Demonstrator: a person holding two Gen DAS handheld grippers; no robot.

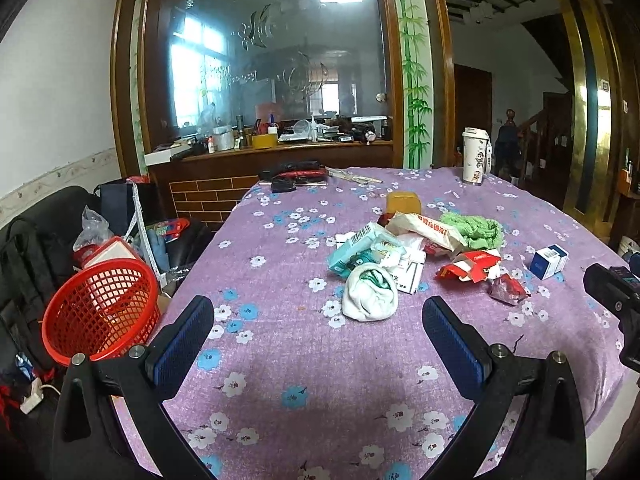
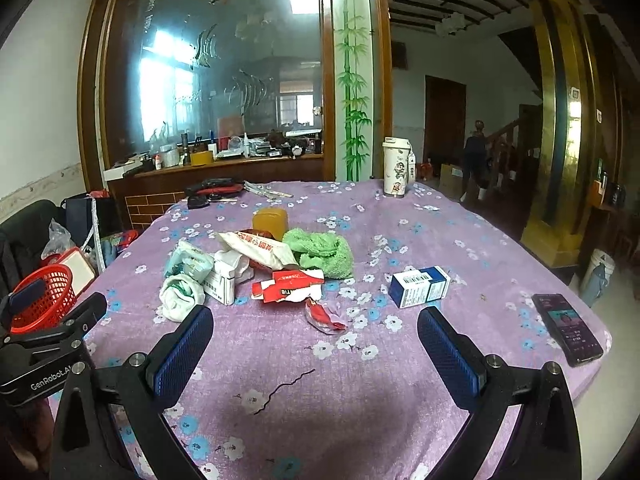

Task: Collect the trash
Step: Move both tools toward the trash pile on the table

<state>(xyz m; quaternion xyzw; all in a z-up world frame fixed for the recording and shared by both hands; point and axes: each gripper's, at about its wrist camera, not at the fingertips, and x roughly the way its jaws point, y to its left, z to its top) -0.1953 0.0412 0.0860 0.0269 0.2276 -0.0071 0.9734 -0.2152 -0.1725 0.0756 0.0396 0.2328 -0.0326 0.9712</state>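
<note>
A heap of trash lies mid-table on the purple flowered cloth [image 1: 280, 360]: a white and green balled wrapper [image 1: 370, 292], a teal packet [image 1: 356, 250], a red and white torn carton [image 1: 472, 266], a small red wrapper [image 1: 508, 290], a long white wrapper [image 1: 428, 228] and a green cloth [image 1: 476, 230]. A red mesh basket [image 1: 100, 312] stands off the table's left edge. My left gripper [image 1: 318, 316] is open and empty, short of the balled wrapper. My right gripper [image 2: 316, 328] is open and empty, just short of the small red wrapper [image 2: 326, 316] and torn carton [image 2: 288, 286].
A blue and white box [image 2: 420, 286] lies right of the heap, a phone [image 2: 568, 328] near the right edge. A white tumbler [image 2: 396, 168] and dark items [image 2: 212, 190] stand at the far side. An orange block [image 2: 270, 220] sits behind the heap. Bags crowd the floor at left.
</note>
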